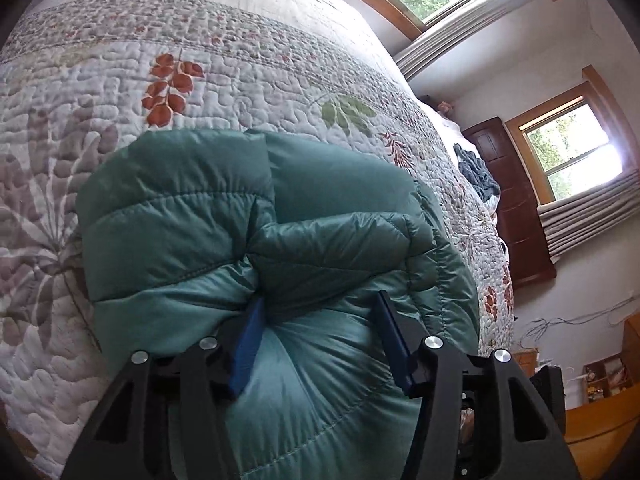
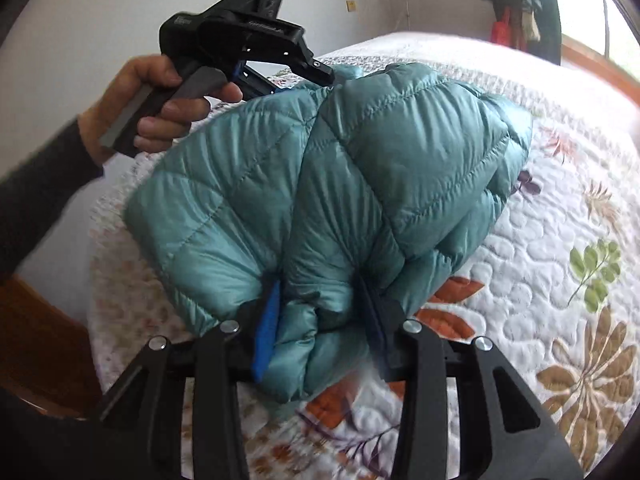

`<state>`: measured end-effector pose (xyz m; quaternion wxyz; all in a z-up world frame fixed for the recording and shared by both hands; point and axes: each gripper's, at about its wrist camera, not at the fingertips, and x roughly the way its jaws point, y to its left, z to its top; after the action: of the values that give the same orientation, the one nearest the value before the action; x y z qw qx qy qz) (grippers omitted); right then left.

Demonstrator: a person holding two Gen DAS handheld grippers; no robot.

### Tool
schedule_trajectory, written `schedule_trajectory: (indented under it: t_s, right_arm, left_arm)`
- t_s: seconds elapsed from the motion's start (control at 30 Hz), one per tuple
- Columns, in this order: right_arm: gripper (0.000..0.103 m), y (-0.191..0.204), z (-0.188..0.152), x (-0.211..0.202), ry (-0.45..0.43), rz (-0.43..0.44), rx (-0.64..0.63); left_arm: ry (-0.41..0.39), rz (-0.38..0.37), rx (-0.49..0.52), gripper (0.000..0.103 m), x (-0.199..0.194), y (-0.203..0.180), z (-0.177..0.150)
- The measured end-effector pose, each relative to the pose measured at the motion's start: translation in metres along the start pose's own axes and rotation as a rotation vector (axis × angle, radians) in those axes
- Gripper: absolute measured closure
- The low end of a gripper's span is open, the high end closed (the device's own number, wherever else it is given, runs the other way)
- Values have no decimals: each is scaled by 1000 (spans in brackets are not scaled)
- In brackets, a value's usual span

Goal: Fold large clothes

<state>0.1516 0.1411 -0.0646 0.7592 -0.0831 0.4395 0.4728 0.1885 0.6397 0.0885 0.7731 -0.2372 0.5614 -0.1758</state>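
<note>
Fold in progress: teal quilted down jacket (image 1: 248, 216), bunched and puffy, above the floral quilted bedspread (image 1: 120, 92), near its edge.

- Left hand-held gripper (image 1: 320, 312): blue pads partly closed, clamped on a thick gather of jacket fabric.
- Right hand-held gripper (image 2: 320, 300): likewise closed on a wad of the jacket, opposite side.

Recommended handling: keep both grips level, draw the two gathers apart to flatten the bulk, then lower onto the bedspread; expect the slick, air-filled shell to spring back, so press after placing.

View differences:
- Right wrist view only: person's hand (image 2: 160, 108) squeezing the left device's handle, dark sleeve (image 2: 36, 196).
- Left wrist view only: windows (image 1: 576, 152) beyond the jacket, dark wooden dresser (image 1: 516, 204).
</note>
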Motion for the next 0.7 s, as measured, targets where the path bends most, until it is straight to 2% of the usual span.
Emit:
schedule_trajectory:
  t_s: [0.07,0.17,0.23,0.3,0.4,0.5,0.63,0.7]
  right_arm:
    - [63,-11,9,-26,-54,55,66]
    - [62,-21,35,-69,-172,40,120]
    - [59,-24,56,-77,-208,1,109]
    - [59,-32,76,-65,-200,-10,115]
    - [59,-52,96,-20,-104,-32,153]
    - [62,-74,95,17,-30,-61,201]
    - [60,-72,84,4,-60,-19,247]
    - [55,-65,78,-12,-89,-1,251]
  left_arm:
    - [-69,-21,11,34,-29,-10,-9]
    - [-196,-100,62,26,-80,-26,-40]
    - [-235,-181,75,25,-100,-31,-67]
    - [-234,-255,91,24,-109,-34,-100]
    - [-193,-264,88,24,-98,-29,-136]
    - [-159,-265,53,25,-76,-15,-147]
    - [-168,-318,26,25,-79,-9,-147]
    - [-190,-335,29,22,-91,-12,-150]
